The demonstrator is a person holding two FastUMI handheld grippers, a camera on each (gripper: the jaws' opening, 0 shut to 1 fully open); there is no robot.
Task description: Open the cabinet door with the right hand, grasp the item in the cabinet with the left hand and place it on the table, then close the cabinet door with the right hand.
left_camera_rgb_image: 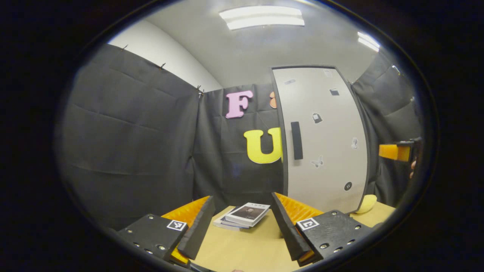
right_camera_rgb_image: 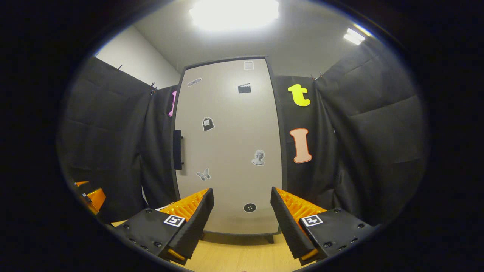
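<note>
Step 1 of 3: my right gripper (right_camera_rgb_image: 242,211) is lined up on the shut cabinet door (right_camera_rgb_image: 230,151).

Both my grippers are spread wide and hold nothing; the left gripper (left_camera_rgb_image: 242,219) hovers above the table (left_camera_rgb_image: 242,253) near some books (left_camera_rgb_image: 244,216). The item is hidden behind the door. Next, I judge, I must swing left to the dark handle (right_camera_rgb_image: 177,149) and close on it.

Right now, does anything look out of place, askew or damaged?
Nothing stands out. The tall grey cabinet door is shut and upright, the stacked books lie flat on the light wooden table, and both grippers are open.
</note>
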